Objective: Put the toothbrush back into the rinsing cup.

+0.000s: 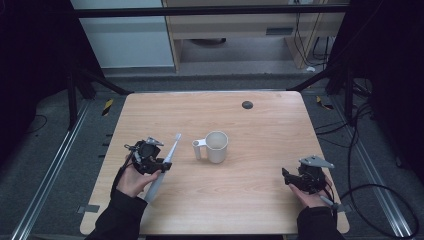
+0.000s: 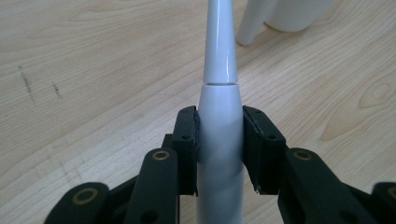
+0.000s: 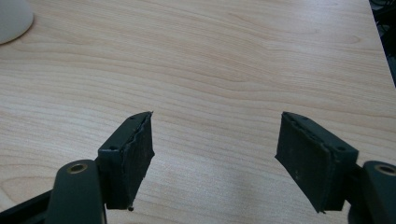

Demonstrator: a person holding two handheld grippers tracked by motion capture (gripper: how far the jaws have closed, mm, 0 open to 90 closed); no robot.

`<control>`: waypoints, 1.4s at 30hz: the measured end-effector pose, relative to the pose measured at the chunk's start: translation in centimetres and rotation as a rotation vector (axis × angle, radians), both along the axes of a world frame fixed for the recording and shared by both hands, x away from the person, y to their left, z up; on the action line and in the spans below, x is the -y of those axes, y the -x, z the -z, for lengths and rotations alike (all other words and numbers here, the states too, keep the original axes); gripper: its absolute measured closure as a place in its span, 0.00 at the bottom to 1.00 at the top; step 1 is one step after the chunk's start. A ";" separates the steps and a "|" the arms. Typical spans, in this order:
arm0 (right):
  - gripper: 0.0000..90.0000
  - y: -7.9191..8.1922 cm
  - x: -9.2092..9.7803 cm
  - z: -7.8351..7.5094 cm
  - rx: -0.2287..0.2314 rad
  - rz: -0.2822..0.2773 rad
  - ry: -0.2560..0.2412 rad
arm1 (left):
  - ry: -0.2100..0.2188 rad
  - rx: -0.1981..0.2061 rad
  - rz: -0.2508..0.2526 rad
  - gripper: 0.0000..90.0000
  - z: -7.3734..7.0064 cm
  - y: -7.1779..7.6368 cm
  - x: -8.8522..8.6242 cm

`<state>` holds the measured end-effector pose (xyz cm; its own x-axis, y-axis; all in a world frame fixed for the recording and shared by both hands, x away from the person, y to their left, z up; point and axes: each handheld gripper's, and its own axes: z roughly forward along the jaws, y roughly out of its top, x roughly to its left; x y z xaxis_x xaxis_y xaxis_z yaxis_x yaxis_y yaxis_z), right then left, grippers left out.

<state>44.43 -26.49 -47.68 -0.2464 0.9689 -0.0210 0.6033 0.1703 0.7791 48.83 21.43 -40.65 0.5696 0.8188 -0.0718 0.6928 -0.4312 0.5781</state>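
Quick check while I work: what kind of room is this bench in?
Probably a lab recording bay, not a home: a bare wooden table inside a black frame, cables across grey floor, and a staged electric toothbrush and cup.

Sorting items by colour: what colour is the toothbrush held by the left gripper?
White electric toothbrush; clearest in the left gripper view.
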 end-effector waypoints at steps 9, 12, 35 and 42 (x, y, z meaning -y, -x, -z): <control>0.30 0.0 0.0 0.1 0.004 0.002 -0.004 | 0.053 0.098 -0.013 0.75 -1.6 0.6 -0.7; 0.30 0.0 -0.1 0.1 0.005 0.001 -0.001 | 0.076 0.141 -0.029 0.75 -1.9 0.8 -0.9; 0.28 0.2 -0.4 0.6 0.036 -0.017 0.011 | 0.220 0.401 -0.083 0.75 -5.3 -0.2 0.6; 0.27 0.2 -0.5 0.7 0.040 -0.023 0.019 | 0.285 0.458 -0.083 0.75 -6.3 -1.3 2.0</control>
<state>44.25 -25.99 -48.42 -0.2676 0.9623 -0.0493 0.5677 0.1988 0.7988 50.12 19.47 -34.32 0.5287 0.8468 -0.0577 0.3678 -0.1673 0.9148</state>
